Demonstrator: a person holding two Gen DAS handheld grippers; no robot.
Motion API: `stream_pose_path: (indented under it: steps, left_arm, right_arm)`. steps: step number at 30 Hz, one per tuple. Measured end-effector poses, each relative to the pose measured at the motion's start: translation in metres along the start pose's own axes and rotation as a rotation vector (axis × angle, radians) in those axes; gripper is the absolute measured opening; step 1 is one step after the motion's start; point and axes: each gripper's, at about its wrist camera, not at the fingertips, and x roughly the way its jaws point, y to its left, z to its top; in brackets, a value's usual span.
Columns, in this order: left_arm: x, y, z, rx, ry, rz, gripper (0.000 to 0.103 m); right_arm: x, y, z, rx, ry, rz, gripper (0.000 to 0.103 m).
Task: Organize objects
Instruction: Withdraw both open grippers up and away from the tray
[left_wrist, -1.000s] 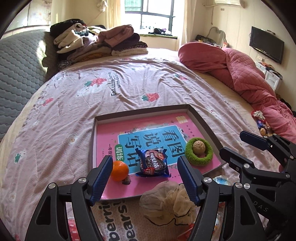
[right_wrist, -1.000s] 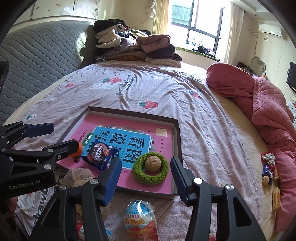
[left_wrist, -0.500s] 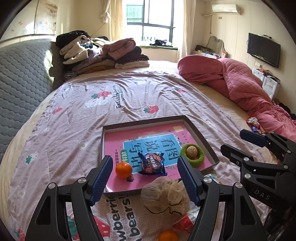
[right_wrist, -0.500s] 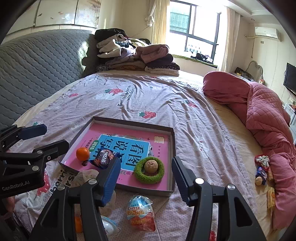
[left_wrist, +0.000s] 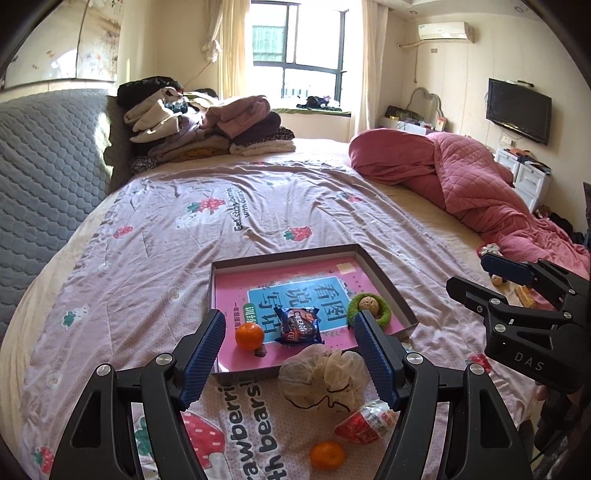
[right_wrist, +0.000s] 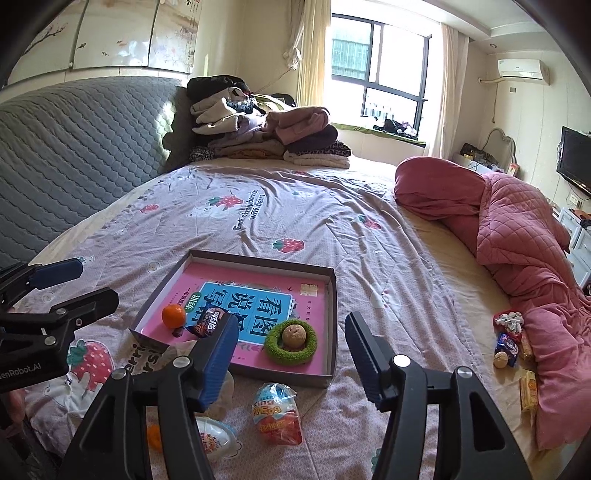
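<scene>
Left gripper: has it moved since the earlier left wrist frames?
Yes. The left gripper has drawn back and up from the tray: the tray looks smaller and farther, and a second orange on the bedspread now shows.

The tray (left_wrist: 384, 275) lay near the bed's (left_wrist: 147, 258) front edge. An orange (left_wrist: 249, 336), a snack packet (left_wrist: 298, 325) and a green ring (left_wrist: 382, 314) sat along the tray's near edge.
</scene>
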Motion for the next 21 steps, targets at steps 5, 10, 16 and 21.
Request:
stream_pose_path:
  steps: [5, 10, 16, 21]
  left_arm:
    - [-0.015, -0.001, -0.003, 0.007, -0.018, -0.003, 0.074]
    - [-0.024, -0.005, -0.007, 0.018, -0.030, 0.008, 0.074]
    - [-0.027, -0.013, -0.018, 0.031, -0.022, 0.016, 0.074]
    - [-0.024, -0.020, -0.034, 0.034, -0.001, 0.007, 0.074]
  right_arm:
    - [-0.010, -0.001, 0.000, 0.001, -0.011, -0.003, 0.060]
    - [-0.017, 0.001, -0.003, -0.005, -0.017, 0.000, 0.060]
    - [-0.022, 0.001, -0.010, -0.004, -0.014, 0.004, 0.061]
    - [-0.026, 0.000, -0.018, 0.000, -0.011, 0.008, 0.061]
